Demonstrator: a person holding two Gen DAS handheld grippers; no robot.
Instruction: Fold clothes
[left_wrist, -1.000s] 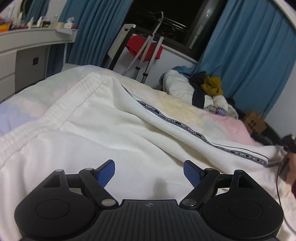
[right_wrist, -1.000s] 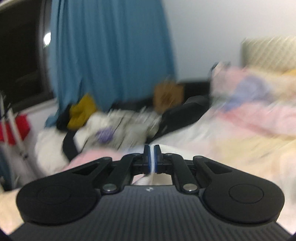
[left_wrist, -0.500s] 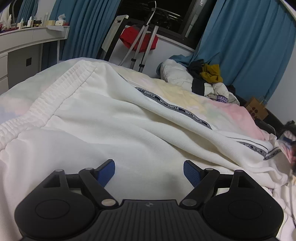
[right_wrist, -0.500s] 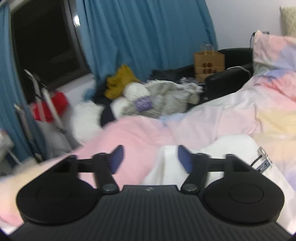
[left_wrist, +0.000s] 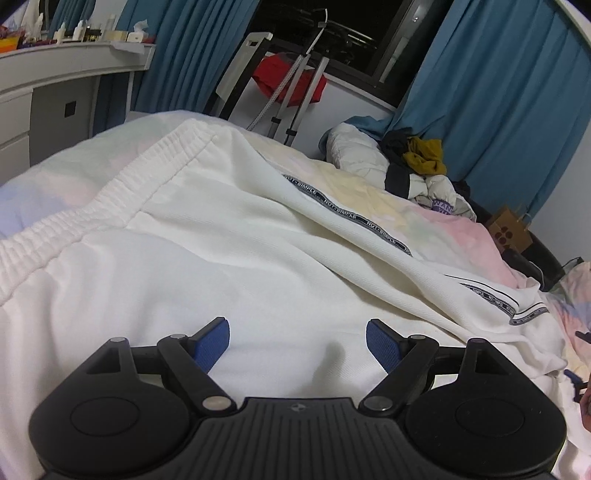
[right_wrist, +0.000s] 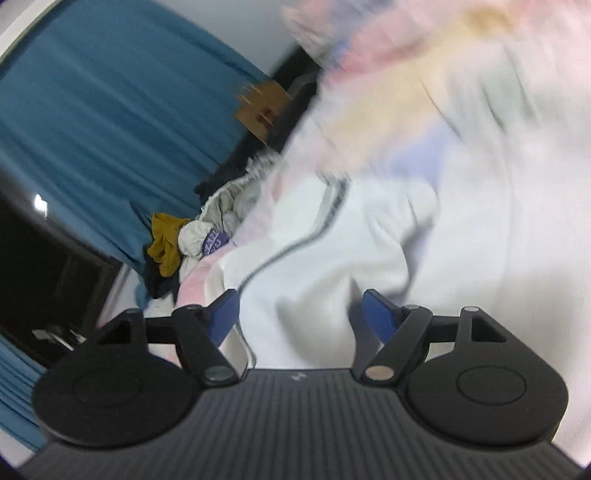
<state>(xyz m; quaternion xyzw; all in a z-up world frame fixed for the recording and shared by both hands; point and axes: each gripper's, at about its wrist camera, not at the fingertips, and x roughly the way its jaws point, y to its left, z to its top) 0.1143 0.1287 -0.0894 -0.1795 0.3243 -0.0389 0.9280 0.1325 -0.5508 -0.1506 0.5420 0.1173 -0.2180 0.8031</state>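
Left wrist view: the left gripper (left_wrist: 297, 341) hangs over the white trousers (left_wrist: 229, 258) with its blue pads spread wide and nothing between them but the cloth lying flat beneath. Nothing here has altered over the last second; the trousers lie spread on the bed (left_wrist: 461, 221), waistband (left_wrist: 122, 192) at the far left, one leg with its black stripe (left_wrist: 354, 218) running off to the right, where the hem sits bunched near the bed's edge. The pile of clothes (left_wrist: 417, 173) beyond the bed is apart from all this.

Right wrist view: this is where the change is. A second ago the right gripper (right_wrist: 298, 314) was pinched together on a bit of white cloth; its jaws have just been opening, and now they stand wide. The view is tilted and smeared, so the hand has rolled and swung down toward the leg end of the trousers (right_wrist: 332, 258). White cloth shows between the pads, but they do not press on it.

By my reading, one placement is done and let go, and the right hand is lining up a fresh grip on the leg end while the left waits; the fold itself is barely begun.
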